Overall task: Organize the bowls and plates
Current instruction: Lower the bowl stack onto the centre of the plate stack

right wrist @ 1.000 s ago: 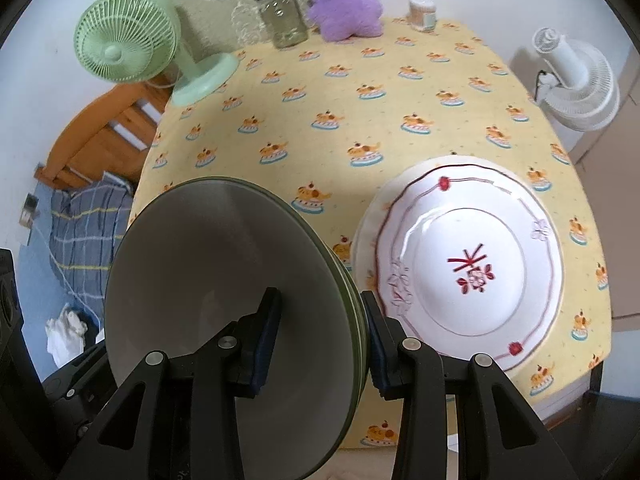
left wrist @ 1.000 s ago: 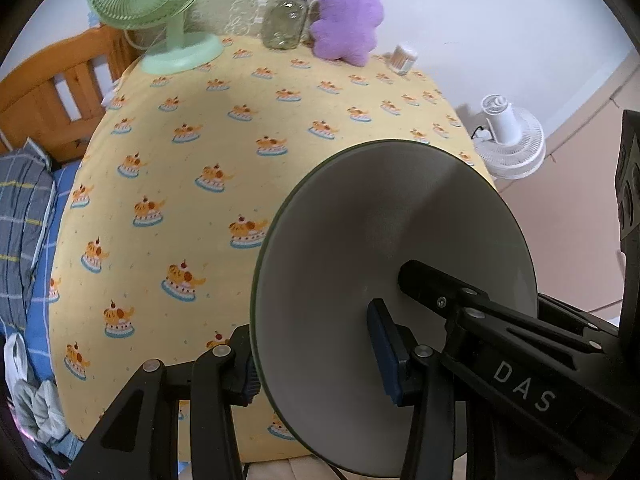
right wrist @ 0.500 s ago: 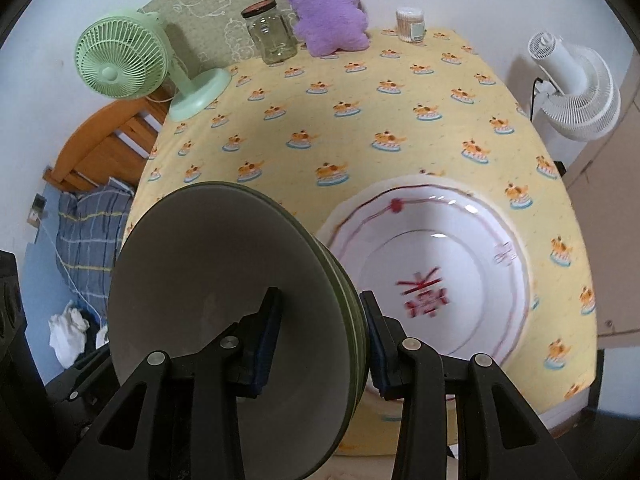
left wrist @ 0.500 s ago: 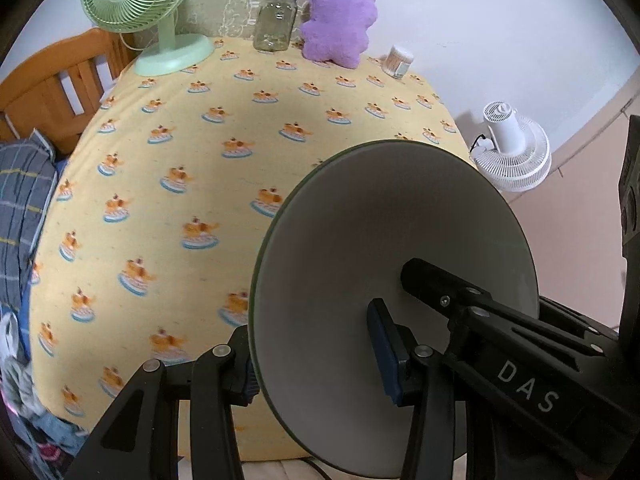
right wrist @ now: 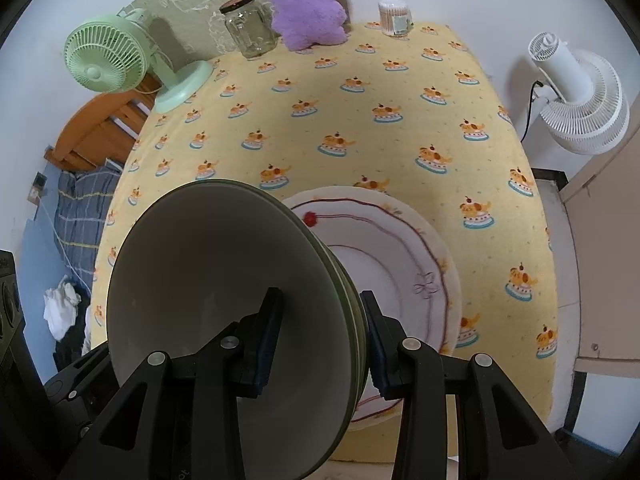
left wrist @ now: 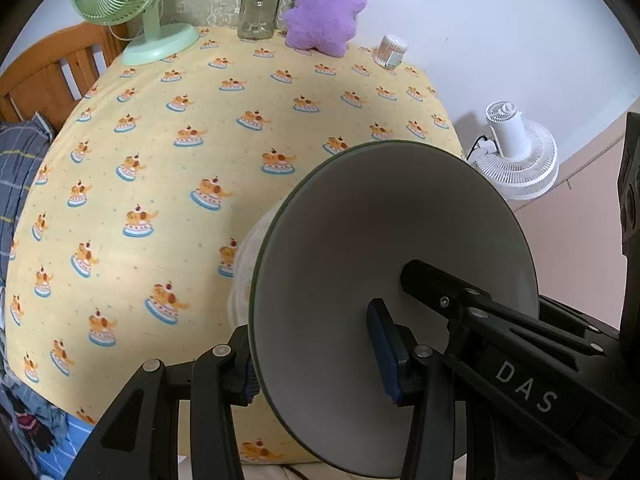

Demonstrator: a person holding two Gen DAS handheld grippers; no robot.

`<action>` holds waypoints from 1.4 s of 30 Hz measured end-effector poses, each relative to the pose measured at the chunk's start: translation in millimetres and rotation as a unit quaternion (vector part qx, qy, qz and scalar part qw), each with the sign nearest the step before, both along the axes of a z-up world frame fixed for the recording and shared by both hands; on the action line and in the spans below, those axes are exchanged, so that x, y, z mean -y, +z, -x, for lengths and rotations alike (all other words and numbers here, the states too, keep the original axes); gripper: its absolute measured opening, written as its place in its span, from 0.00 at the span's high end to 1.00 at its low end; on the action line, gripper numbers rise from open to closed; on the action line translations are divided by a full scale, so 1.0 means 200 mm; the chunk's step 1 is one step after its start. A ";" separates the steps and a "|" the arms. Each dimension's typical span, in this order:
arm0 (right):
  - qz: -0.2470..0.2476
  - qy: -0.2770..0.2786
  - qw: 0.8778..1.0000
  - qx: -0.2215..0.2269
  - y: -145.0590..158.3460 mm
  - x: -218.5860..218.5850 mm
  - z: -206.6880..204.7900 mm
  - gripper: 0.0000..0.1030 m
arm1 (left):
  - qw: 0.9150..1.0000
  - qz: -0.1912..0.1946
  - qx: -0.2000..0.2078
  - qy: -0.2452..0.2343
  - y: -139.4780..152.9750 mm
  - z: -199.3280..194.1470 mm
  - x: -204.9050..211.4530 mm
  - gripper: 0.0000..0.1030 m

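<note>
Both grippers are shut on the rim of the same green-rimmed white bowl stack, held tilted above the near edge of the table. My left gripper grips its rim from one side; the right gripper's arm marked DAS reaches in over the bowl. In the right wrist view my right gripper clamps the stacked bowls. A white plate with red trim lies on the yellow tablecloth just behind the bowls; only its pale edge shows in the left wrist view.
At the table's far edge stand a green desk fan, a glass jar, a purple plush toy and a cotton-swab tub. A white floor fan stands right of the table. A wooden bed frame is at the left.
Both grippers, holding the bowls, have moved toward the red-trimmed plate. The plate now sits close behind the bowls and its edge has come into the left wrist view.
</note>
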State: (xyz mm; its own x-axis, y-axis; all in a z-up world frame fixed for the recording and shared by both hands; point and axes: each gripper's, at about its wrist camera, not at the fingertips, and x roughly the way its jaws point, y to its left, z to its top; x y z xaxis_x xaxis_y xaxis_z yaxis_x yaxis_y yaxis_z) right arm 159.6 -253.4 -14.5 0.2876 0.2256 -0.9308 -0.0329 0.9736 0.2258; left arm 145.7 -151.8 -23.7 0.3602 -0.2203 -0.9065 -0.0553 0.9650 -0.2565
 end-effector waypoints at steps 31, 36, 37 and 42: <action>0.004 0.007 0.999 -0.036 -0.15 0.11 -0.14 0.59 | 0.999 -0.005 -0.043 0.006 -0.12 -0.13 0.11 0.56; 0.008 0.004 0.999 -0.032 -0.15 0.09 -0.14 0.59 | 0.999 -0.017 -0.039 -0.001 -0.12 -0.13 0.11 0.56; 0.008 0.003 0.999 -0.030 -0.15 0.09 -0.13 0.58 | 0.999 -0.019 -0.039 -0.002 -0.12 -0.14 0.11 0.56; 0.005 0.004 1.000 -0.025 -0.15 0.10 -0.12 0.58 | 0.999 -0.030 -0.035 -0.001 -0.12 -0.13 0.12 0.53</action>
State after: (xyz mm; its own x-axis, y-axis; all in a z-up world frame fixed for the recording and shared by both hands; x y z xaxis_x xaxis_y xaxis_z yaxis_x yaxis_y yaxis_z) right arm 183.9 -273.9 -45.1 0.2397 0.2176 -0.9461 -0.0289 0.9757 0.2171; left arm 170.8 -175.7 -47.0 0.2948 -0.1654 -0.9411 -0.0694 0.9786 -0.1937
